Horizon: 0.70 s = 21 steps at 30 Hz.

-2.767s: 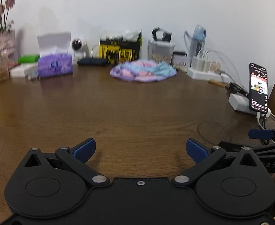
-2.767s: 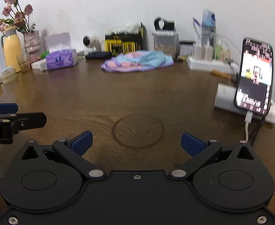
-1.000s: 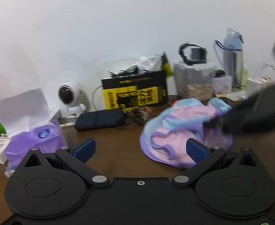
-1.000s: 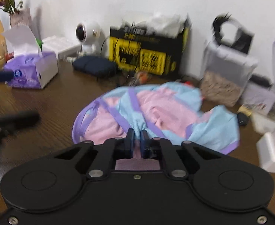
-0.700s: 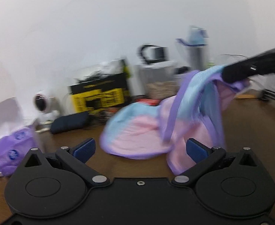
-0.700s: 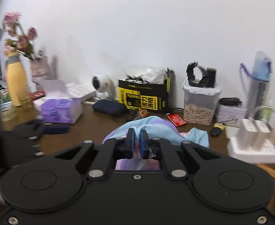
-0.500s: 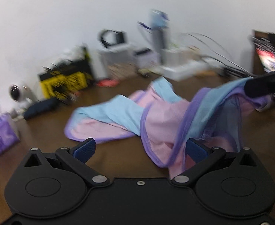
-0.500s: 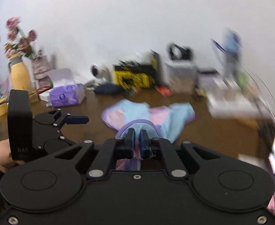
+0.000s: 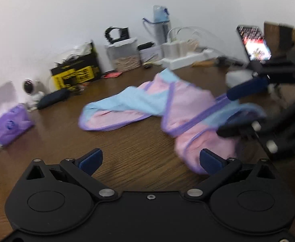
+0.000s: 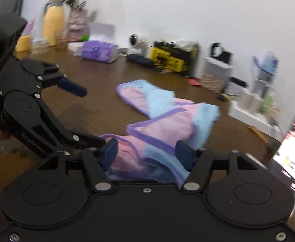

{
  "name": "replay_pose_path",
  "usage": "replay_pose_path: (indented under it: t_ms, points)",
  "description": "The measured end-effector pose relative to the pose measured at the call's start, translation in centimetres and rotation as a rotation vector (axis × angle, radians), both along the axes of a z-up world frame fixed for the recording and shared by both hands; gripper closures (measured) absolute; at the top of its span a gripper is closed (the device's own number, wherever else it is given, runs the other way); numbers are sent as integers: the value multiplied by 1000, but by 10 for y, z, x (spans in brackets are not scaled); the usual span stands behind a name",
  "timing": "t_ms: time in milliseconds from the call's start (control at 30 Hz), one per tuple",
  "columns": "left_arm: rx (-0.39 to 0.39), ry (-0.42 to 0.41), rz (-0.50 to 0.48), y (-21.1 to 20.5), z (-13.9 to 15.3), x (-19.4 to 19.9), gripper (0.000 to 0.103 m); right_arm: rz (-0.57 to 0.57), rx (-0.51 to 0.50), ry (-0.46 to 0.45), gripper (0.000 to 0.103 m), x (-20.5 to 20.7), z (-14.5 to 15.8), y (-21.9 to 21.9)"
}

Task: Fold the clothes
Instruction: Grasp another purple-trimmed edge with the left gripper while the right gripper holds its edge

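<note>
A pink and light-blue garment with purple trim (image 9: 167, 104) lies stretched across the brown table (image 9: 117, 139); it also shows in the right wrist view (image 10: 163, 125). My right gripper (image 10: 146, 153) is open, its jaws apart, with the near end of the garment lying loose between them. In the left wrist view the right gripper (image 9: 238, 111) sits at the garment's right end. My left gripper (image 9: 150, 160) is open and empty, just left of the garment's near lobe. It appears in the right wrist view (image 10: 87, 111) at the left, open.
Along the back wall stand a purple tissue box (image 9: 12, 124), a white camera (image 9: 29, 86), a dark pouch (image 9: 53, 100), a yellow-black box (image 9: 77, 73), a clear container (image 9: 125, 55), a water bottle (image 9: 160, 27) and a power strip (image 9: 185, 58). A lit phone (image 9: 255, 43) stands at the right.
My right gripper pulled the garment off the back of the table toward the front, then opened and let it go. The garment now lies spread out lower on the table.
</note>
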<state>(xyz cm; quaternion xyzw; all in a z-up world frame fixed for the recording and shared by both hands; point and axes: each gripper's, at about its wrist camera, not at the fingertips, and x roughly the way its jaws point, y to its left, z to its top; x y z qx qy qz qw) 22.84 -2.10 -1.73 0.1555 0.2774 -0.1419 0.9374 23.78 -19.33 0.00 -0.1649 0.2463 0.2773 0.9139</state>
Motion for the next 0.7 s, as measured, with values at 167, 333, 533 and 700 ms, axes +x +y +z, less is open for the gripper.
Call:
replay_pose_path:
  t_ms: [167,333,533,700]
  points:
    - [-13,32,4,8,2,-2,0,30,2,79,65,17,-6,7]
    - [-37,50,-11,3,3,-5,0,-26,18,142,94,28,-19,1]
    - [-125,24,-61,-17,9,-14,0,-57,187,35,98,18,20,-12]
    - [-289,-19,-81,-28,25,-18,0,-63,355,-44,98,0,59,-29]
